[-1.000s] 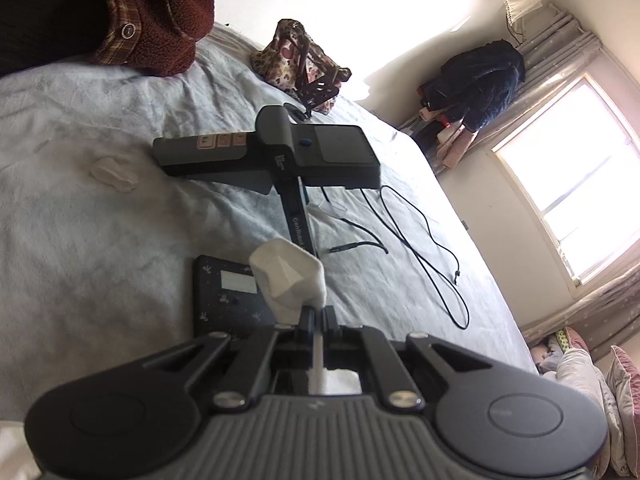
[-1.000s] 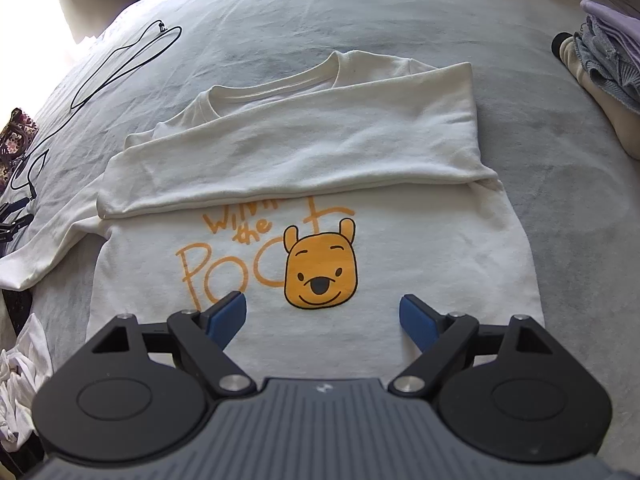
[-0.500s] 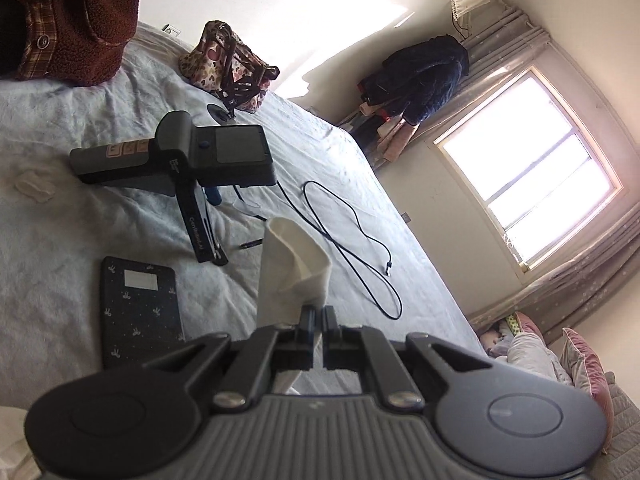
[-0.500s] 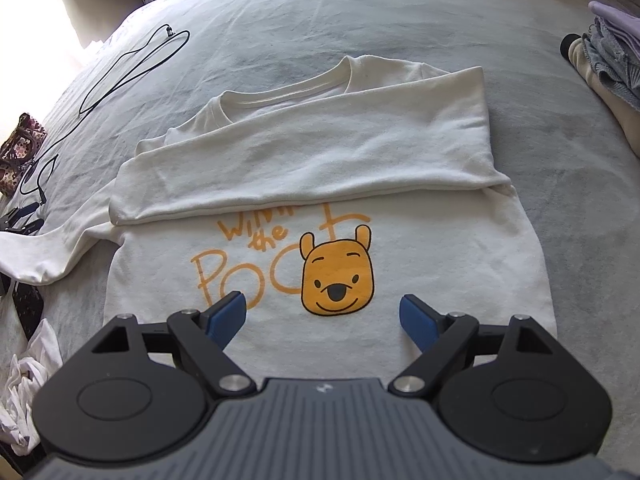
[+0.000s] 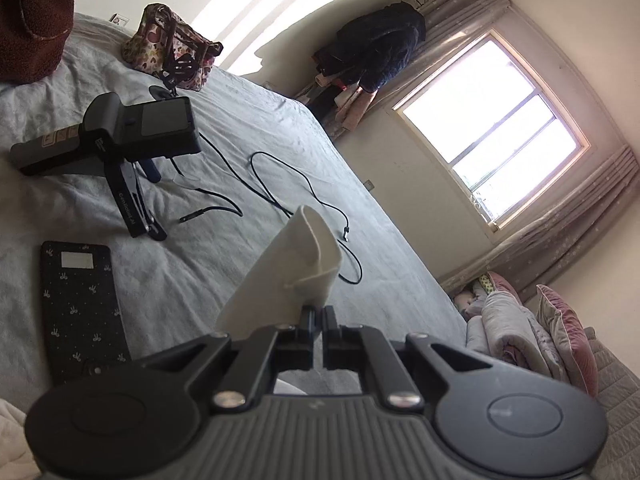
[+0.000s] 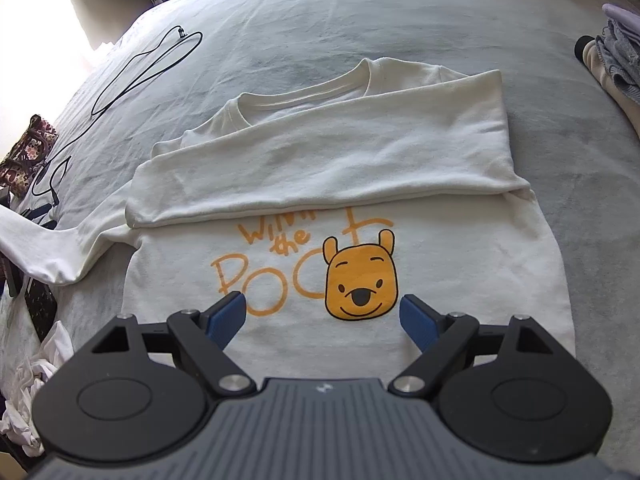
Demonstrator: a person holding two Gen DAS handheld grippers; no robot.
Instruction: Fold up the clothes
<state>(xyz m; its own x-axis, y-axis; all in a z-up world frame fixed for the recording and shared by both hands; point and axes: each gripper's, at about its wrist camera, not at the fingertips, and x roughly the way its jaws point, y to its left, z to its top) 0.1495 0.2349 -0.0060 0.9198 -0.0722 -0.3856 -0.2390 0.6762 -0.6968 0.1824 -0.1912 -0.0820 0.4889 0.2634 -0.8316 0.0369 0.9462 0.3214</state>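
Sweatshirt (image 6: 344, 200): lying on the bed (image 6: 360, 20), one sleeve folded across. Left claw (image 5: 318, 320) is pinching the other cuff (image 5: 304, 256), lifted; right claw (image 6: 320, 316) is hovering agape. Risk: thin pinch slipping (fabric dropping, fold skewing).

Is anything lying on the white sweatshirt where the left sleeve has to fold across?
Nothing visible. The left gripper pinches the white sleeve cuff; the white Pooh-print sweatshirt carries only its already folded right sleeve.
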